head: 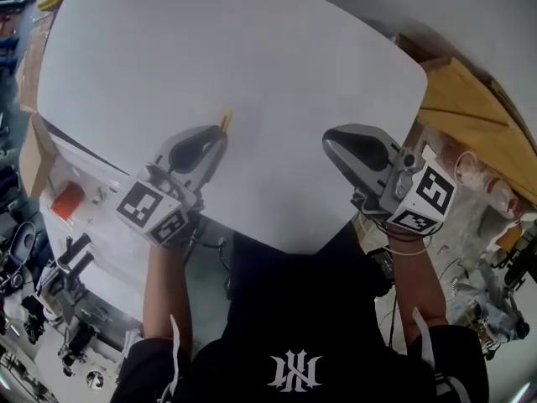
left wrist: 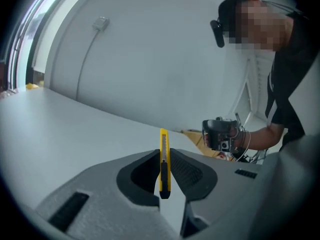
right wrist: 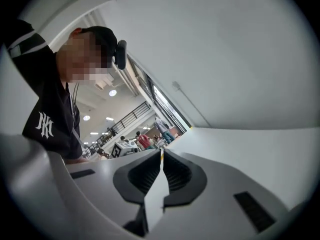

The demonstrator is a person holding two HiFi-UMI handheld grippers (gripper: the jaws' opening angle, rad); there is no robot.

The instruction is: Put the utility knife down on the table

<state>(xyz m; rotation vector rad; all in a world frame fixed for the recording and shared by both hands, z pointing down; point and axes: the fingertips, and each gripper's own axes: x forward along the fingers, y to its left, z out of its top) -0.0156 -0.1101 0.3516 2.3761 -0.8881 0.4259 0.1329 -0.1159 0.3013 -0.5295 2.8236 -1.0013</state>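
Note:
A yellow utility knife (left wrist: 164, 160) stands on edge between the jaws of my left gripper (left wrist: 164, 156), which is shut on it. Its yellow tip (head: 224, 122) pokes out past the left gripper (head: 218, 135) over the near part of the white table (head: 252, 49). Whether the knife touches the table, I cannot tell. My right gripper (head: 329, 138) hangs over the table's near right edge. Its jaws (right wrist: 161, 153) are pressed together with nothing between them. The right gripper also shows in the left gripper view (left wrist: 220, 133), held in a hand.
The table's rounded near edge runs just in front of the person's body. A wooden board (head: 461, 99) lies beyond the table's right corner. A low bench with an orange object (head: 67, 200) and tools sits to the left.

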